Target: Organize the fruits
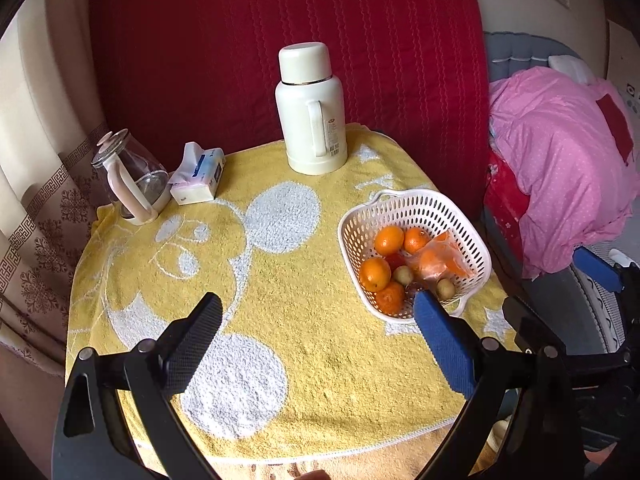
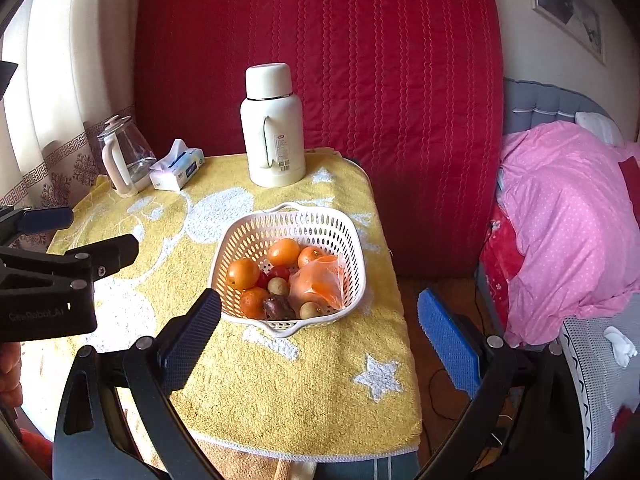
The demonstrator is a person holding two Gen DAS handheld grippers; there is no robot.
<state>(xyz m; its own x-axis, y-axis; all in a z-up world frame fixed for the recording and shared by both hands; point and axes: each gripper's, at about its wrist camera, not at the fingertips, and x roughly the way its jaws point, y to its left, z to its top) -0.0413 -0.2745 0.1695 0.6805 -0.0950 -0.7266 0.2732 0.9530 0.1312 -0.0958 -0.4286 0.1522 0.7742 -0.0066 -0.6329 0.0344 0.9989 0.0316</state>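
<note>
A white perforated basket [image 1: 432,204] [image 2: 248,236] stands on a yellow towel at the table's right side. It holds several oranges [image 1: 389,240] [image 2: 243,274], small brownish-green fruits [image 1: 403,275] [image 2: 278,286], a dark purple fruit [image 2: 278,307], a red fruit [image 2: 279,271] and a clear bag of orange pieces [image 1: 440,258] [image 2: 320,282]. My left gripper [image 1: 318,306] is open and empty, above the towel left of the basket. My right gripper [image 2: 320,304] is open and empty, in front of the basket. The left gripper also shows in the right wrist view [image 2: 80,240].
A white thermos jug [image 1: 310,110] [image 2: 273,126] stands at the table's back. A glass kettle [image 1: 130,174] [image 2: 124,156] and a tissue pack [image 1: 198,174] [image 2: 178,166] stand at the back left. A red quilted backrest is behind. A bed with pink bedding [image 1: 560,160] [image 2: 568,216] is on the right.
</note>
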